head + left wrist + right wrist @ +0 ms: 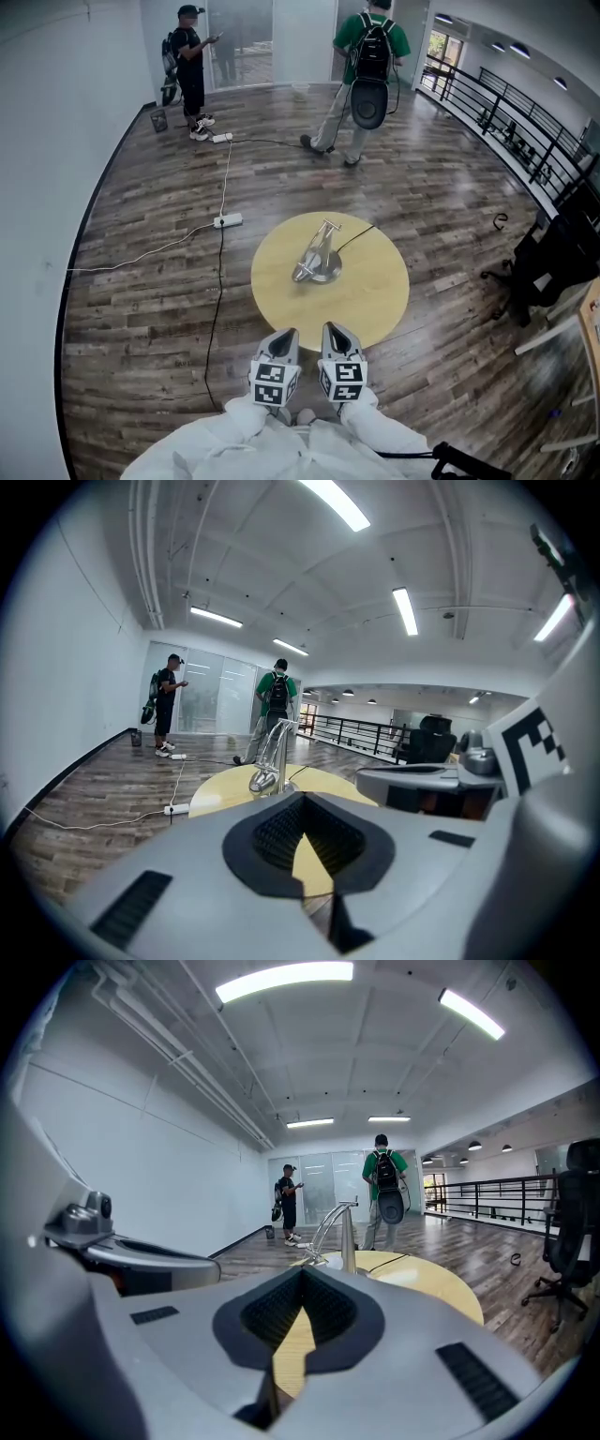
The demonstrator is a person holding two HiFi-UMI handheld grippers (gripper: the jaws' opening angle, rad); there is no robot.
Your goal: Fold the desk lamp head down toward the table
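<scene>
While the head view sets the desk lamp [317, 255] at the middle of the round table [375, 319], only the gripper views show its neck arching upright. Left gripper [284, 339] and right gripper [337, 336] hang side by side, well apart from the lamp, both closed and empty.

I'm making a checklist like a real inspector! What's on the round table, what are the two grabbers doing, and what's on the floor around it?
Surface: round yellow table, bare wood around the lamp.
Job's things: silver desk lamp near the middle, arm bent over, head low by its base.
Clutter: nothing seen on the table.
Grippers: left gripper and right gripper both shut, empty, side by side at the table's near edge.
Cables: lamp's black cord runs off the far edge; power strip on the floor with a white cable and a black cable.
Surroundings: two people far off; railing and black chair at right.
</scene>
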